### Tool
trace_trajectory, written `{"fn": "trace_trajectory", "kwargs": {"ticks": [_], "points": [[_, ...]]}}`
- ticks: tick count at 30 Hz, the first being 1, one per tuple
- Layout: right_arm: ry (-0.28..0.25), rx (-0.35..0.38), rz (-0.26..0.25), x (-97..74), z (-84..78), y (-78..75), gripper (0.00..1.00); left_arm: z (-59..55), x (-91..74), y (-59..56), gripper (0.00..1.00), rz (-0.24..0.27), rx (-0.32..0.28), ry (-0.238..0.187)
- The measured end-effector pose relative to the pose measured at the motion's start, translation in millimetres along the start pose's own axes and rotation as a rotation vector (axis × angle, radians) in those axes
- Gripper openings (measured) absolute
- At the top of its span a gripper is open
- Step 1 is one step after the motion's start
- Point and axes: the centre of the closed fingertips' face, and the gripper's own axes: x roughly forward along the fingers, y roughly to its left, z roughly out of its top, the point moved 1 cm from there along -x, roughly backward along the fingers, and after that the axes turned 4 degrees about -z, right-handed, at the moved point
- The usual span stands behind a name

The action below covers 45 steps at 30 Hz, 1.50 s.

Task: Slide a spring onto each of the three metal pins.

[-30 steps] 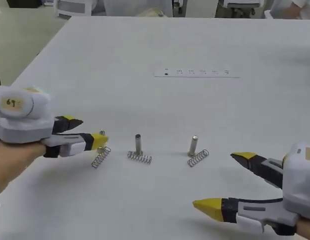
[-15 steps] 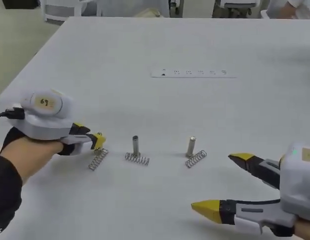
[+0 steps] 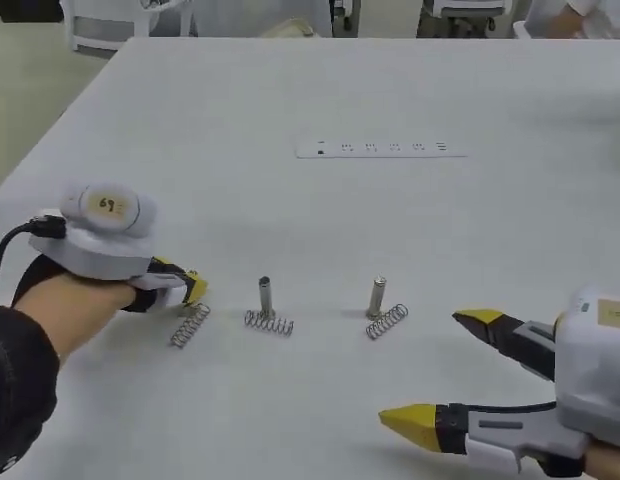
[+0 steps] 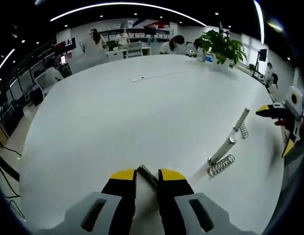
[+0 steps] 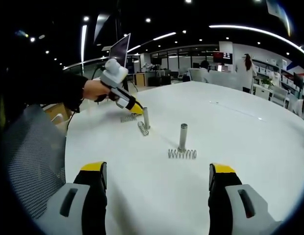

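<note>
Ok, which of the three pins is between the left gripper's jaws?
The leftmost pin, held between the left gripper's yellow tips; the middle pin and right pin stand free.

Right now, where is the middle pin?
In the head view the middle pin stands between the left gripper and the right pin, a spring lying before it.
</note>
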Motion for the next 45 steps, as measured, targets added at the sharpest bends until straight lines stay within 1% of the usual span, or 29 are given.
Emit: {"fn": "trace_trajectory", "kwargs": {"ticks": [4, 7, 9, 16, 25, 26, 27, 29, 31, 40, 45], "points": [[0.001, 0.000, 0.000, -0.2, -0.3, 0.2, 0.85, 0.5, 1.4, -0.5, 0.08, -0.001, 0.016, 0.010], [0.001, 0.003, -0.001, -0.4, -0.6, -0.1, 0.85, 0.2, 1.5, -2.0, 0.03, -0.001, 0.062, 0.024], [-0.001, 0.003, -0.001, -0.4, -0.1, 0.0, 0.85, 0.0, 1.6, -1.7, 0.02, 0.002, 0.074, 0.029], [0.000, 0.006, -0.002, -0.5, -0.7, -0.4, 0.84, -0.9, 4.3, -1.3, 0.04, 0.000, 0.086, 0.047], [-0.005, 0.008, -0.004, -1.0, 0.0, -1.1, 0.84, -0.5, 5.5, -3.7, 0.00, -0.014, 0.081, 0.065], [-0.007, 0.008, -0.005, -1.2, 0.2, -1.4, 0.84, -0.5, 5.5, -3.3, 0.00, -0.010, 0.079, 0.066], [-0.007, 0.009, -0.006, -1.4, 0.2, -1.7, 0.84, -0.4, 5.5, -2.6, 0.00, -0.006, 0.089, 0.065], [-0.007, 0.010, -0.007, -1.6, 0.3, -1.7, 0.84, -0.3, 5.4, -3.2, 0.00, -0.012, 0.074, 0.065], [-0.007, 0.007, -0.006, -1.6, 0.5, -1.5, 0.83, -0.2, 4.8, -3.7, 0.00, -0.016, 0.072, 0.064], [-0.006, 0.007, -0.005, -1.0, 0.4, -2.1, 0.83, 7.3, -4.5, -1.7, 0.00, -0.015, 0.043, 0.031], [-0.006, 0.005, -0.003, -0.9, 0.7, -1.7, 0.83, 9.8, -11.2, -4.9, 0.00, -0.021, 0.033, 0.020]]}}
